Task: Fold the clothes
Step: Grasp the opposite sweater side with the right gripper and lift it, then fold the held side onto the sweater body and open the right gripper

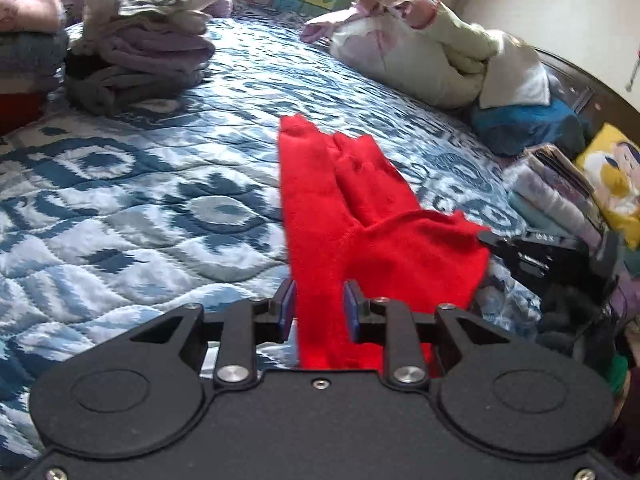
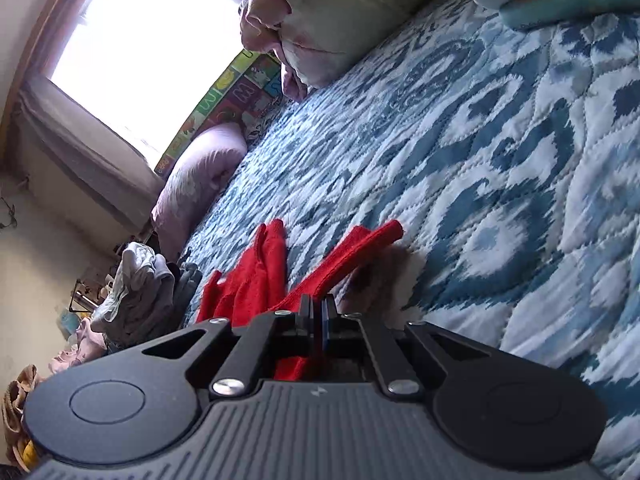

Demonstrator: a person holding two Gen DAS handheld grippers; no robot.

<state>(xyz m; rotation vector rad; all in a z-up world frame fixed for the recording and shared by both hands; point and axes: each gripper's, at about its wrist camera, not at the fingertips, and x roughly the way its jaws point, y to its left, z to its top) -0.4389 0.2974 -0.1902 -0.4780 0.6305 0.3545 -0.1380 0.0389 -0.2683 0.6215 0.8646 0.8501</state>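
Red knit garment [image 1: 340,216] lies stretched over the blue-and-white patterned quilt [image 1: 140,200], two narrow ends reaching far, the near part bunched and lifted. The left gripper [image 1: 319,308] has its jaws narrowly apart with a band of the red cloth pinched between the blue pads. The right gripper [image 2: 319,312] is closed tight on another red edge [image 2: 352,256]. Broad bare quilt spreads left of the garment. Far left stands a stack of folded clothes [image 1: 140,56]; far right, a heap of bedding [image 1: 420,52].
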